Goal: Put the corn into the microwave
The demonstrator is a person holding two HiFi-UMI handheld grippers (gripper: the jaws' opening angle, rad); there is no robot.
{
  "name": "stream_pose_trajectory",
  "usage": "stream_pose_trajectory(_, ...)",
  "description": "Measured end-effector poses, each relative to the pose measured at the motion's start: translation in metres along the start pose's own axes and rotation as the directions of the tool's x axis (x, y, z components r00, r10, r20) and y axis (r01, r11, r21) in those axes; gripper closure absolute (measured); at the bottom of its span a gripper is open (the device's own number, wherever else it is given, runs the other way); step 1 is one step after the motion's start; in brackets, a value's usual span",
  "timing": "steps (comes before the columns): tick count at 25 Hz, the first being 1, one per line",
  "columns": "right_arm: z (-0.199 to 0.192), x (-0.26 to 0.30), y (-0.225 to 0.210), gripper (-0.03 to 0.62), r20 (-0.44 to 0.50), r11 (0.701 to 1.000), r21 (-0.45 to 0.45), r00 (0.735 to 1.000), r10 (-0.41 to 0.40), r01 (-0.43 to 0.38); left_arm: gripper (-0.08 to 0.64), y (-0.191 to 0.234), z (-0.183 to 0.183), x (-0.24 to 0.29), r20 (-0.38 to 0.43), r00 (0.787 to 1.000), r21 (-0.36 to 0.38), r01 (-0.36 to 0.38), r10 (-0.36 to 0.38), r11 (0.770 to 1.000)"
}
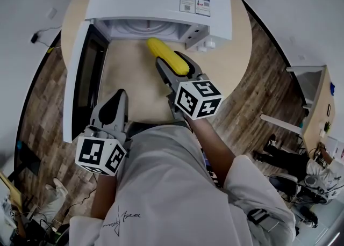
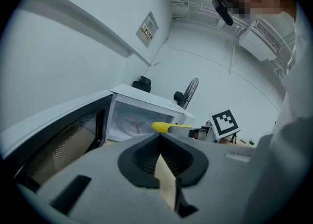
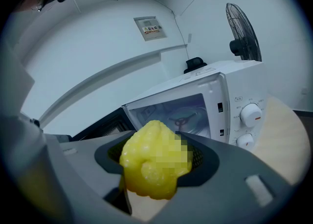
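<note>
We are wearing a white short-sleeved shirt point(image 1: 172, 186) with a small line of black script point(image 1: 122, 217) printed on it. The left gripper point(image 1: 119, 98) and the right gripper point(image 1: 172, 61) are showing matt grey shells that are tapering toward the tips. Each is framing a black, teardrop-shaped opening lined with ribbed black pads point(image 2: 145, 159). Each is carrying a white cube with black square markers at its rear, the left cube point(image 1: 101, 155) and the right cube point(image 1: 198, 99). A dark strap-like piece point(image 1: 257, 215) is showing at the shirt's edge.
</note>
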State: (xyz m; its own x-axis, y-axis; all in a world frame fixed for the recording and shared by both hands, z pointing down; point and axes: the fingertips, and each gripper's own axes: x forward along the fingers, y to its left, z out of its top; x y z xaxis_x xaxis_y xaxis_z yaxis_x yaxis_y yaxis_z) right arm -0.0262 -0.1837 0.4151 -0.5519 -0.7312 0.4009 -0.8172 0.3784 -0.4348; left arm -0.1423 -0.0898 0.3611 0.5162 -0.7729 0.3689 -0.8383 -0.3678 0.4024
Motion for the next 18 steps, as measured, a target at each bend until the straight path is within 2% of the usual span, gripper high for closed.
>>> stream_pose_trajectory(18,-0.005,0.042,-0.019,0.331,-0.011,0.999,0.004,0.999,-0.044,0.044,0.569,0.003,-0.001,0.006,-0.024,1.0,0.004,0.013,-0.013,1.0)
